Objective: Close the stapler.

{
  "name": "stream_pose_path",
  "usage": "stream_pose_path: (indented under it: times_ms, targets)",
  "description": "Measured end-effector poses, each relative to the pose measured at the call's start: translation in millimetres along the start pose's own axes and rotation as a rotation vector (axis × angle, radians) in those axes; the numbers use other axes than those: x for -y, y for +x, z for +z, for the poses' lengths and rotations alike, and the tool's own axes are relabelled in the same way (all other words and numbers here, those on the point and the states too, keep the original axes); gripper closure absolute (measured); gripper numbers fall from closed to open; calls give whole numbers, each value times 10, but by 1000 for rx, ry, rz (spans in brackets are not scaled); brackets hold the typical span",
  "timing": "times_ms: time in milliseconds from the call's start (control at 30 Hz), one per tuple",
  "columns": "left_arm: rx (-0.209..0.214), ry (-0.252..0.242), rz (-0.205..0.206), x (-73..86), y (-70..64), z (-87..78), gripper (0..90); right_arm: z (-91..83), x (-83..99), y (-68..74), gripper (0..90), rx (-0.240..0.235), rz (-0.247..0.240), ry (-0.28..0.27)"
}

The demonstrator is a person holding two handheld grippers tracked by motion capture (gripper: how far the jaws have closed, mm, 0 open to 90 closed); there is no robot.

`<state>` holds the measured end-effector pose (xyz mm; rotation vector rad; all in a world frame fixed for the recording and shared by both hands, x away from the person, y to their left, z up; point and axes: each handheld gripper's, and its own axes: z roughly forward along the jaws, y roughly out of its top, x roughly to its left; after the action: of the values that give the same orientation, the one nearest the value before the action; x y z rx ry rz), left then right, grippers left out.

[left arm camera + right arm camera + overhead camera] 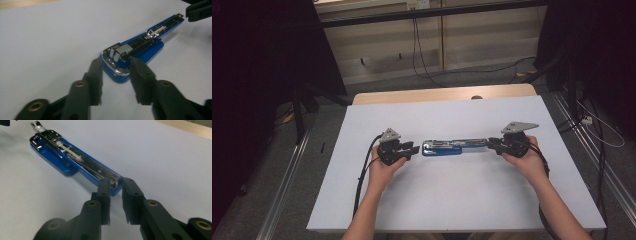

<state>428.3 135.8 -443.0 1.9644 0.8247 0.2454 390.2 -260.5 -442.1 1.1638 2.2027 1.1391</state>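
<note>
I find no writing I can read from here. The blue stapler [140,50] lies swung open on the white table [452,200], and neither its blue body nor its metal rail shows a brand, label or number. The black gripper parts and the grey plates on top carry no legible marks either.

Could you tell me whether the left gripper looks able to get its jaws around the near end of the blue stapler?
Probably yes: the left gripper is open, its jaws flank the blue stapler, and nothing lies between them.
</note>
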Motion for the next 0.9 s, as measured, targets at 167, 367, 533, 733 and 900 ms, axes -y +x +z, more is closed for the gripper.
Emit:
stream_pose_path:
  times_ms: [167, 367, 533, 733, 900]
  targets:
    - [16, 30, 14, 9, -38, 53, 831, 33, 55, -33, 887, 4, 17, 27]
    - [43, 52, 41, 24, -82, 92, 876, 28, 90, -63, 900, 18, 27, 36]
    - [30, 63, 55, 32, -118, 189, 900, 66, 127, -66, 900, 17, 30, 52]
    - [15, 61, 46, 14, -121, 289, 900, 85, 125, -51, 900, 15, 14, 63]
    - [11, 69, 45, 27, -119, 309, 900, 96, 128, -53, 900, 7, 7, 66]
